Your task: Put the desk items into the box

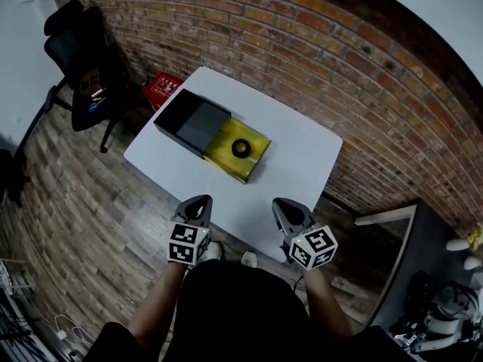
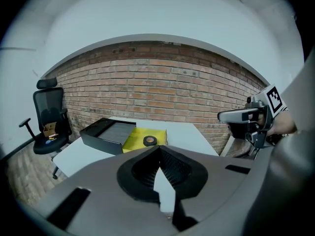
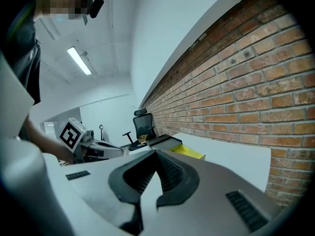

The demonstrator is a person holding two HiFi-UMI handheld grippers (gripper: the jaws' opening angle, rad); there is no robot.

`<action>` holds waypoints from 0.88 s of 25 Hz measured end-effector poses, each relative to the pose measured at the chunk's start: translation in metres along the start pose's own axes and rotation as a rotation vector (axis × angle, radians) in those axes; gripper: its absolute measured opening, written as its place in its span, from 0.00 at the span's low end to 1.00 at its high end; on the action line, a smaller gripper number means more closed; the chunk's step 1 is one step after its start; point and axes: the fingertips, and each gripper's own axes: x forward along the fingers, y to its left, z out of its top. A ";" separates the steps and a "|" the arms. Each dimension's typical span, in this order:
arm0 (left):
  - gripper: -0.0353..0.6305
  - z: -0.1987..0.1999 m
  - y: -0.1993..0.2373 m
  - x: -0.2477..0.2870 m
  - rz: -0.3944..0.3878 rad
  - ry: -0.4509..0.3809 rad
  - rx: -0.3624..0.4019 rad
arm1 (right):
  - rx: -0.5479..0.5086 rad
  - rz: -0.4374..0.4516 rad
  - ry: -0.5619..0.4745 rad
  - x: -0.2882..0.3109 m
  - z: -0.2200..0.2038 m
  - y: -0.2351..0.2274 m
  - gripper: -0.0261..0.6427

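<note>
On the white table (image 1: 302, 153) lies a black box (image 1: 192, 119) with a grey inside, and a yellow tray (image 1: 253, 161) sticks out of its right end. A black tape roll (image 1: 241, 148) rests on the yellow tray. My left gripper (image 1: 198, 204) and right gripper (image 1: 288, 208) hover side by side over the table's near edge, well short of the box. Both are shut with nothing between the jaws. The left gripper view shows the box (image 2: 106, 132), the roll (image 2: 149, 140) and the right gripper (image 2: 245, 116). In the right gripper view the yellow tray (image 3: 188, 152) is far ahead.
A black office chair (image 1: 79, 66) stands left of the table, with a red crate (image 1: 162, 89) on the floor by the brick wall (image 1: 317, 44). A white shelf (image 1: 385, 217) stands at the right. Wooden floor surrounds the table.
</note>
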 end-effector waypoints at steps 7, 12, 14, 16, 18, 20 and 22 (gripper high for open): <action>0.07 0.022 0.012 -0.005 -0.054 -0.061 0.022 | 0.002 -0.084 -0.027 0.002 0.013 -0.006 0.07; 0.07 0.034 0.022 -0.007 -0.079 -0.094 0.019 | 0.008 -0.111 -0.046 0.004 0.020 -0.005 0.07; 0.07 0.035 0.026 -0.006 -0.082 -0.091 0.025 | 0.009 -0.123 -0.047 0.004 0.021 -0.005 0.07; 0.07 0.034 0.030 -0.006 -0.083 -0.087 0.034 | 0.013 -0.132 -0.043 0.005 0.019 -0.005 0.07; 0.07 0.035 0.032 -0.005 -0.087 -0.087 0.039 | 0.017 -0.138 -0.040 0.006 0.017 -0.005 0.07; 0.07 0.035 0.035 -0.005 -0.090 -0.089 0.039 | 0.020 -0.141 -0.038 0.007 0.016 -0.003 0.07; 0.07 0.033 0.038 -0.005 -0.089 -0.092 0.038 | 0.016 -0.141 -0.035 0.009 0.015 0.000 0.07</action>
